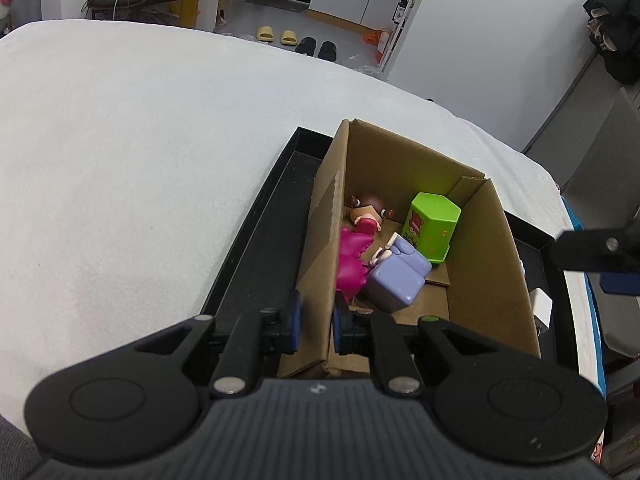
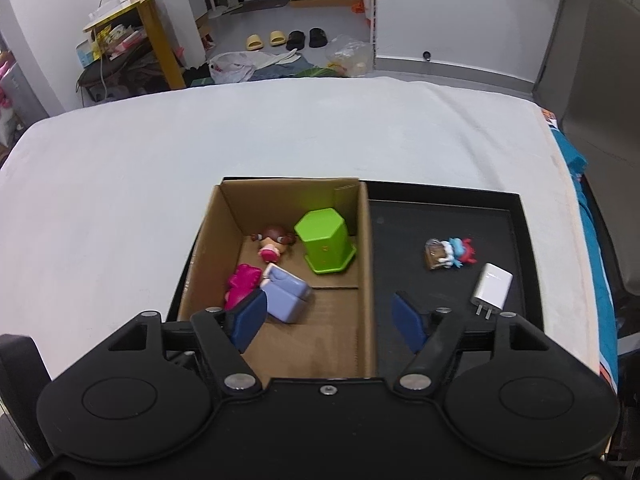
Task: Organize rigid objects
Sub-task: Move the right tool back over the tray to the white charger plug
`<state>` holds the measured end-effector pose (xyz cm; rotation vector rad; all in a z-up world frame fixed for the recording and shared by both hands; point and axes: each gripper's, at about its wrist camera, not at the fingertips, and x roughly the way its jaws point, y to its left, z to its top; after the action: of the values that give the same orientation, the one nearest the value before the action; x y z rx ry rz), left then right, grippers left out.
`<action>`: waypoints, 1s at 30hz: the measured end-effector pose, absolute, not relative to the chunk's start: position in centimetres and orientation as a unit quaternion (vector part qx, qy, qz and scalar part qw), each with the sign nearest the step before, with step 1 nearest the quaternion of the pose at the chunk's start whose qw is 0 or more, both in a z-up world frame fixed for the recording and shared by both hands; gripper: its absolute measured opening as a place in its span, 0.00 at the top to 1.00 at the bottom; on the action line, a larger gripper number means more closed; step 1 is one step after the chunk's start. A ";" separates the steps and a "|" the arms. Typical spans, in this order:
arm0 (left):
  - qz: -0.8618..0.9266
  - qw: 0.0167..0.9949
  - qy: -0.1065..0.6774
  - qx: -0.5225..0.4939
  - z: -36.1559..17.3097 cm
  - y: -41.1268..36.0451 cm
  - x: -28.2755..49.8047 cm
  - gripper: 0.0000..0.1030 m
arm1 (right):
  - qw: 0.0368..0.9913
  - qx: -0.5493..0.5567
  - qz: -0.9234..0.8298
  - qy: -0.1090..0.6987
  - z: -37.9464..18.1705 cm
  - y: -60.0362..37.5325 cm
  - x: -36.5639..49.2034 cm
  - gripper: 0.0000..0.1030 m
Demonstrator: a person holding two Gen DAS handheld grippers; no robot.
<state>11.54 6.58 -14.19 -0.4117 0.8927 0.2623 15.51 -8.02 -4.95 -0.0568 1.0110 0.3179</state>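
My left claw [image 1: 316, 322] is clamped on the near wall of a cardboard box [image 2: 366, 248]. My right claw [image 2: 328, 316] stands apart, holding nothing. Ahead of my right claw, the box holds a green hexagonal container [image 2: 325, 240], a doll [image 2: 274, 242], a pink toy [image 2: 242, 282] and a lilac block [image 2: 285, 292]. To its right, on a black tray [image 2: 516, 200], lie a small figurine [image 2: 450, 254] and a white charger [image 2: 492, 286]. All rest on a white bedcover [image 2: 280, 128]. Beyond lie slippers [image 2: 286, 39] on a grey floor.
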 end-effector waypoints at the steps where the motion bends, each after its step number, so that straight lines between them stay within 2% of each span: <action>1: 0.126 0.874 0.427 -0.197 -14.2 6.6 11.5 0.87 | 0.863 -0.023 0.150 0.481 -5.0 -8.5 15.4 0.29; 3: 0.126 0.873 0.427 -0.197 -14.2 6.6 11.5 0.86 | 0.865 -0.017 0.147 0.480 -5.1 -9.3 15.3 0.29; 6: 0.126 0.874 0.427 -0.194 -14.2 6.6 11.5 0.87 | 0.868 -0.007 0.142 0.476 -5.2 -10.5 15.2 0.19; 11: 0.127 0.875 0.426 -0.190 -14.2 6.5 11.5 0.87 | 0.873 0.007 0.141 0.467 -5.1 -12.2 15.2 0.18; 13: 0.129 0.876 0.425 -0.189 -14.2 6.5 11.5 0.87 | 0.878 0.015 0.137 0.459 -4.9 -13.1 15.2 0.13; 30: 0.137 0.876 0.424 -0.184 -14.2 6.4 11.6 0.87 | 0.887 0.089 0.073 0.447 -6.2 -20.1 17.4 0.04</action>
<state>11.61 6.41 -14.24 -0.3833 0.8838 0.2863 17.37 -20.14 -6.23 0.1844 0.9288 0.1512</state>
